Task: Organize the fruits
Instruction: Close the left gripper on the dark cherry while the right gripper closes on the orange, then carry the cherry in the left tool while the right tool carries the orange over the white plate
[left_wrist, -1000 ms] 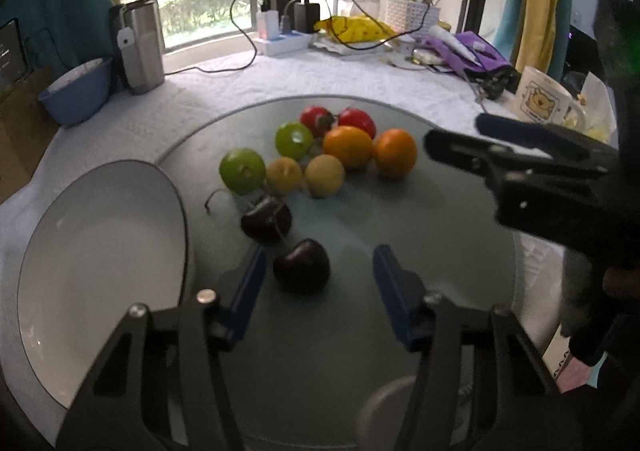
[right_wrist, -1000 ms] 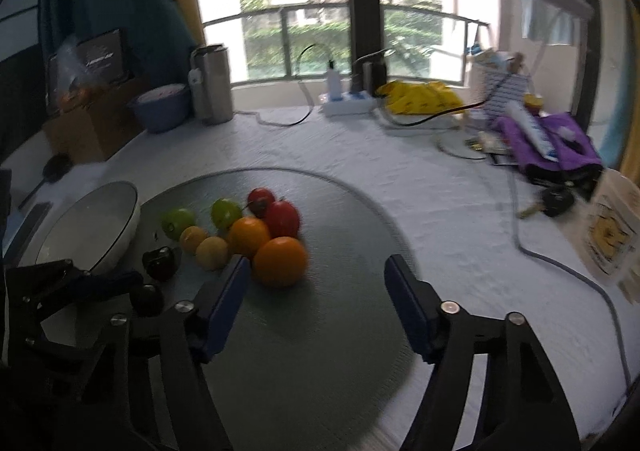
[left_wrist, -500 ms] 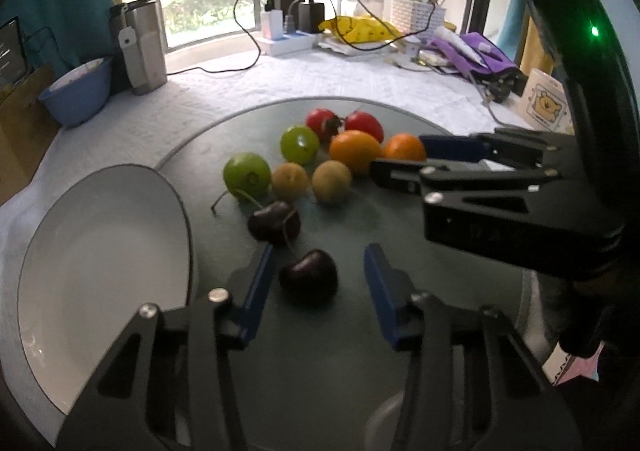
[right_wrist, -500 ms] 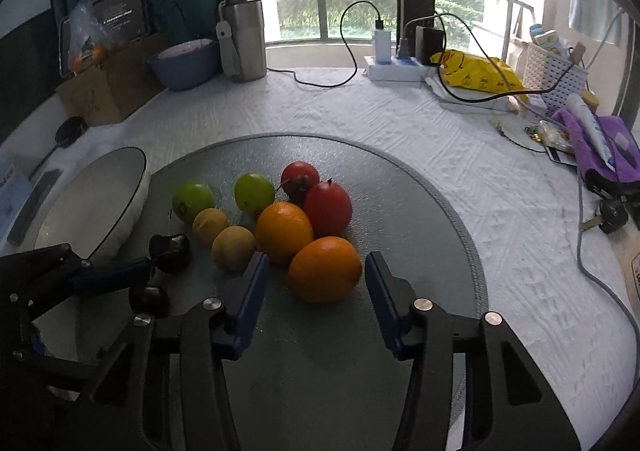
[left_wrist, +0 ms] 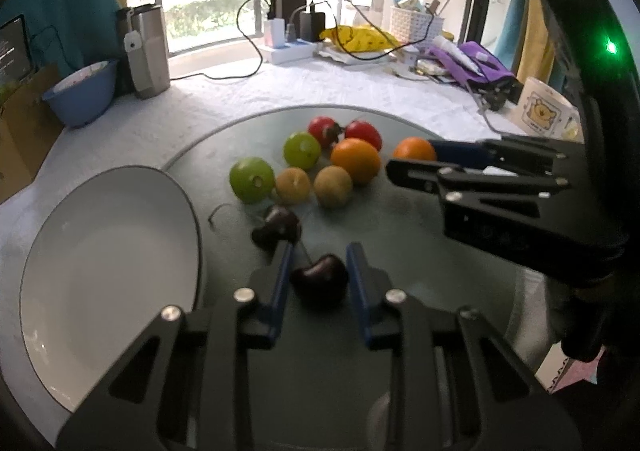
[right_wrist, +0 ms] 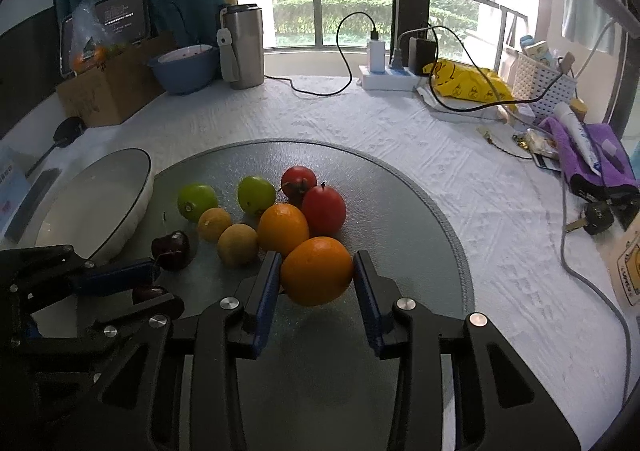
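My left gripper (left_wrist: 319,257) is shut on a dark cherry (left_wrist: 320,279) on the round glass turntable (left_wrist: 400,251). A second dark cherry (left_wrist: 276,227) lies just beyond its left finger. My right gripper (right_wrist: 314,263) is shut on an orange (right_wrist: 317,270) at the near end of the fruit cluster. Behind it lie another orange (right_wrist: 283,229), two red tomatoes (right_wrist: 323,209), two green fruits (right_wrist: 256,195) and two small yellow fruits (right_wrist: 237,243). A white plate (left_wrist: 108,271) sits at the left.
A blue bowl (right_wrist: 184,67), a steel tumbler (right_wrist: 242,47) and a cardboard box (right_wrist: 108,87) stand at the back left. A power strip (right_wrist: 390,77) with cables, a yellow bag, a white basket and a purple cloth (right_wrist: 592,159) lie at the back right.
Both grippers moved forward and closed: the left onto the near cherry, the right onto the near orange.
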The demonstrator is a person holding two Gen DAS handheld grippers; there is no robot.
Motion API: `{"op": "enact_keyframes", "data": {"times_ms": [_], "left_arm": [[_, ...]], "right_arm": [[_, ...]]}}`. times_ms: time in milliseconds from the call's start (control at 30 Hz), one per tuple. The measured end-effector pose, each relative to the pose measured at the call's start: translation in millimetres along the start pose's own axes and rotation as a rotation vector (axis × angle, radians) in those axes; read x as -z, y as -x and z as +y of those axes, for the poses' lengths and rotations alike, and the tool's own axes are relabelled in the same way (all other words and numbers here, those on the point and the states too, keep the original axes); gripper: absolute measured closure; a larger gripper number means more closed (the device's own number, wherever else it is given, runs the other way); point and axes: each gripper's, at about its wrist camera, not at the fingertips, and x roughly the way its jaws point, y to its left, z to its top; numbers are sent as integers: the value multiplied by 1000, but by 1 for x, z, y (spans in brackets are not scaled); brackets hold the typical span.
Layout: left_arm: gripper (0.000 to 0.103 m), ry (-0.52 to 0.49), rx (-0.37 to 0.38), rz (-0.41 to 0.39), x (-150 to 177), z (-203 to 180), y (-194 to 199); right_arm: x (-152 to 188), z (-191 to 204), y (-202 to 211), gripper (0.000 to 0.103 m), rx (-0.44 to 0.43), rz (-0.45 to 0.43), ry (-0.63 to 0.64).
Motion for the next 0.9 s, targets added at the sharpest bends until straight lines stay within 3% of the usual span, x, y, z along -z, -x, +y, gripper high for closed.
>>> {"op": "enact_keyframes", "data": {"times_ms": [433,900], "left_arm": [[74,-12,7,-115,0,1,42],[74,56,-43,-209,2,40,77]], "right_arm": [[1,16,37,64,32,-67,21],[-12,56,54,64,32,-107,95]]}}
